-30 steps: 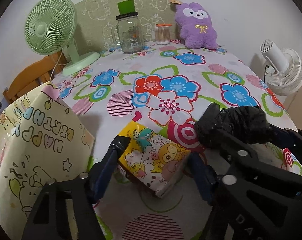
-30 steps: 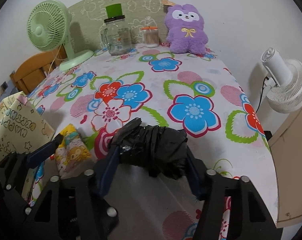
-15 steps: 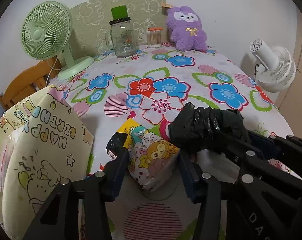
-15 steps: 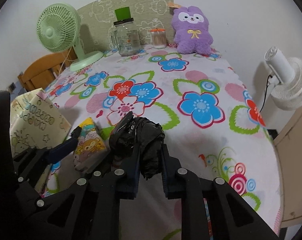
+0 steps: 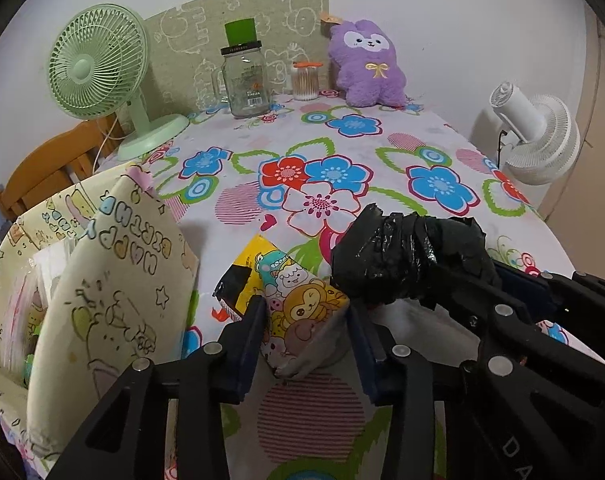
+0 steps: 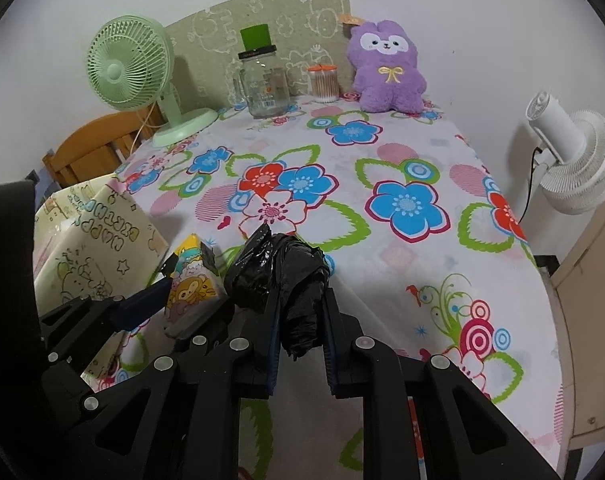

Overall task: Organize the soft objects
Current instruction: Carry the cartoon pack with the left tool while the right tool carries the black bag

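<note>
A yellow tissue pack [image 5: 298,300] printed with cartoon animals sits tilted between the fingers of my left gripper [image 5: 306,308]. The jaws are closing, and both pads touch the pack's sides. A crumpled black plastic bag [image 6: 278,268] bulges out above my right gripper [image 6: 302,292], which is shut on its lower part. In the left wrist view the black bag [image 5: 406,256] hangs just right of the pack. A cream "Happy Birthday" gift bag [image 5: 114,280] stands open at the table's near left. A purple plush rabbit [image 5: 368,64] sits at the far edge.
On the flowered tablecloth [image 5: 382,140] at the back stand a green desk fan [image 5: 94,60], a glass jar [image 5: 246,80] with a green cup on top, and a tub of cotton swabs [image 5: 305,80]. A white fan [image 5: 538,136] stands off the right edge, a wooden chair [image 5: 50,160] at left.
My right jaws closed from wide open onto the black bag. My left jaws narrowed onto the tissue pack, which now sits tilted. Both grippers drew back a little.
</note>
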Motion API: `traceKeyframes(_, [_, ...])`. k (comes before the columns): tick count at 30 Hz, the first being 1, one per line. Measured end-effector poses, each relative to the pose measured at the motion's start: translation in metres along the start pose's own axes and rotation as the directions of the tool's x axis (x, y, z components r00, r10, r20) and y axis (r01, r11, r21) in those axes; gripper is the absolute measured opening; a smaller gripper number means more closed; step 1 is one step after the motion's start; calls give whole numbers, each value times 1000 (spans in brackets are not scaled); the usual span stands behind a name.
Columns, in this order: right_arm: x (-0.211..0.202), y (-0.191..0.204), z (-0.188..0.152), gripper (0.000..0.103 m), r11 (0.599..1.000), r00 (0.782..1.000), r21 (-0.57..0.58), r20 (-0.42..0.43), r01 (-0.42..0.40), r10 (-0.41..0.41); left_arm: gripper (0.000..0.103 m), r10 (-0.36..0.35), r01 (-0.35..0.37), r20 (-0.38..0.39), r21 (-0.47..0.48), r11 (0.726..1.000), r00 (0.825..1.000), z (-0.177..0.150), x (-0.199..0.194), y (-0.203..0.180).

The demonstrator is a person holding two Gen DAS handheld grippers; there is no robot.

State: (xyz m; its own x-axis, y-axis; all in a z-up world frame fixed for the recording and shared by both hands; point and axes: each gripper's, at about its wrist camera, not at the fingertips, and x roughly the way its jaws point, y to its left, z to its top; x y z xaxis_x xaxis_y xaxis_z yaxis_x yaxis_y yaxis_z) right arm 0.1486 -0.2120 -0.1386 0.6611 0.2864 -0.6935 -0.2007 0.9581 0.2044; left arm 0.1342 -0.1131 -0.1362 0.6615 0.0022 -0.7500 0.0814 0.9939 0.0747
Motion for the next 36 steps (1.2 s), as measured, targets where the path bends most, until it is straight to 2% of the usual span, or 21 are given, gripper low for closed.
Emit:
traceKeyframes(13, [-41, 11, -5, 21, 999, 998, 0, 52, 32, -32, 40, -41, 39, 56, 33, 999, 998, -1, -37, 1])
traceKeyframes(25, [-85, 22, -1, 21, 996, 991, 12, 104, 86, -86, 40, -95, 87, 123, 65, 994, 988, 4, -81, 2])
traceKeyframes(36, [-116, 34, 8, 21, 995, 982, 3, 157, 103, -102, 40, -102, 90, 183, 72, 993, 978, 11, -114, 8])
